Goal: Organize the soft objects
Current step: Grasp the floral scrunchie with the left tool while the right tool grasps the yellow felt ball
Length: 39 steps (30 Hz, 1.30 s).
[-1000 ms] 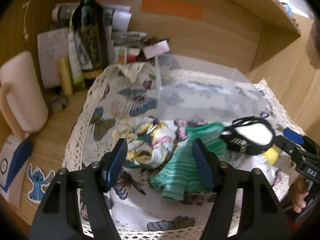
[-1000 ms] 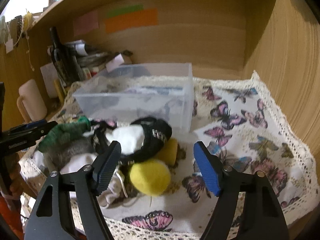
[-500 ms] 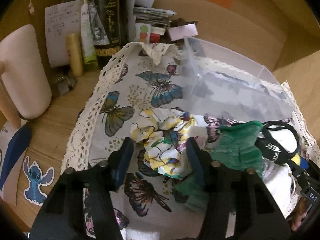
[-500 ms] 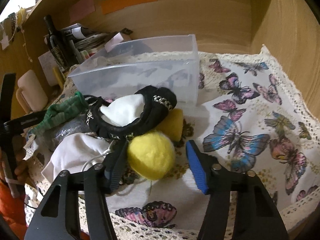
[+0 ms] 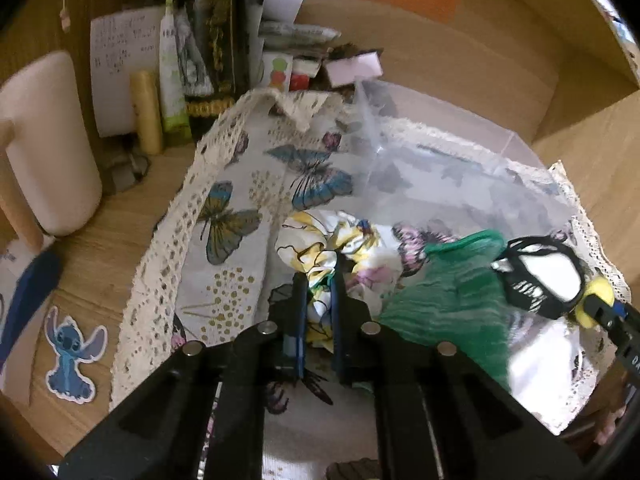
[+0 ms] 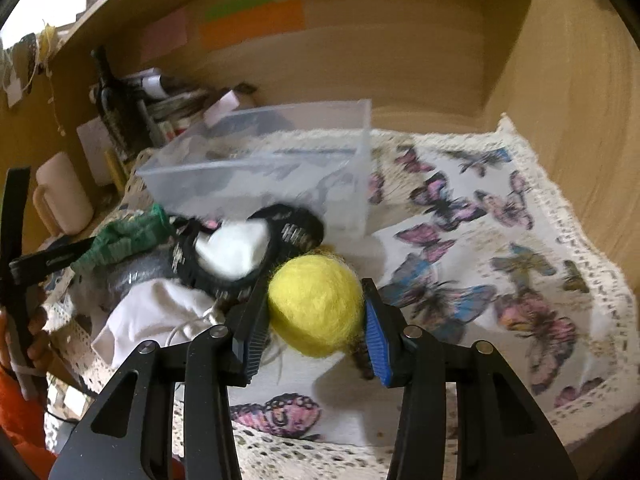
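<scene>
My left gripper is shut on a floral yellow-and-white scrunchie that lies on the butterfly cloth. My right gripper is shut on a fuzzy yellow ball; the ball also shows at the right edge of the left wrist view. Beside them lie a green knit piece, a black band around something white, and a white cloth. A clear plastic bin stands behind the pile.
A dark bottle, papers, a tube and a cream mug crowd the back left. Wooden walls close in at the back and right. The cloth's right half carries nothing. A Stitch sticker is on the desk.
Both grippers moved forward and closed: the left onto the floral scrunchie, the right onto the yellow ball. Both were open a second ago.
</scene>
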Available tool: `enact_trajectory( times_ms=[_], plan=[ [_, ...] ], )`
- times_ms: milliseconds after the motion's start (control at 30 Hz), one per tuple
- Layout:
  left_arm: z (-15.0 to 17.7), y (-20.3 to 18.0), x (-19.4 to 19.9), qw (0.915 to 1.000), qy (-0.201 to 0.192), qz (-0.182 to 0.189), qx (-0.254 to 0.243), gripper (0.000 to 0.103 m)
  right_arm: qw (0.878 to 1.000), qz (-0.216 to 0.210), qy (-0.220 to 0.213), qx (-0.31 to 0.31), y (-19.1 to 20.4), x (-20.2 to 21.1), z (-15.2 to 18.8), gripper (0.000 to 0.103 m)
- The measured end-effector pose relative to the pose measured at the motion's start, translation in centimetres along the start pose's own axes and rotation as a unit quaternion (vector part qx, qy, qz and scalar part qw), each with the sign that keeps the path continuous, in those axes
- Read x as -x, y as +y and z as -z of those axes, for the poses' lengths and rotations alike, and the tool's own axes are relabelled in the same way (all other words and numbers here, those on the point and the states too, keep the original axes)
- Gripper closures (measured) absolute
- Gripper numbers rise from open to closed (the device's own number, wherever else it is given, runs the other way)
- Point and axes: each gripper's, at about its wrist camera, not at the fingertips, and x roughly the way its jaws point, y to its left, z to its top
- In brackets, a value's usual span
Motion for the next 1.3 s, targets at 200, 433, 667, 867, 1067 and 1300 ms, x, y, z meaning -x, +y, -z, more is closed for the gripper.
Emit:
enact_trajectory(
  times_ms=[200, 433, 667, 867, 1067, 1300],
  plan=[
    [-1.1, -1.5, 3.0, 0.998, -0.053, -0.014, -0.03, 0.094, 0.999, 0.002, -0.042, -0.005, -0.3, 1.4, -1.8, 0.063],
    [-3.4, -2.8, 5.7, 0.9938, -0.1, 0.001, -0.048, 0.094, 0.995, 0.003, -0.098, 0.024, 1.1, 2.8, -4.8, 0.063],
    [-6.6, -4.4, 6.9, 0.9889, -0.132, 0.029, -0.061, 0.094, 0.99, -0.011, -0.132, 0.051, 2.1, 3.0, -7.9, 0.063],
    [-9.0, -6.5, 6.9, 0.9842, -0.156, 0.021, -0.081, 0.094, 0.987, -0.022, -0.144, 0.066, 2.7, 2.0, -10.5, 0.063],
    [-11.1, -8.1, 5.0, 0.9854, -0.14, 0.035, -0.09, 0.094, 0.988, -0.027, -0.135, 0.064, 2.7, 0.0, -12.8, 0.063],
    [-12.4, -9.6, 1.1, 0.9879, -0.096, 0.051, -0.11, 0.094, 0.993, -0.019, -0.097, 0.058, 2.0, -3.7, -14.0, 0.063]
  ],
)
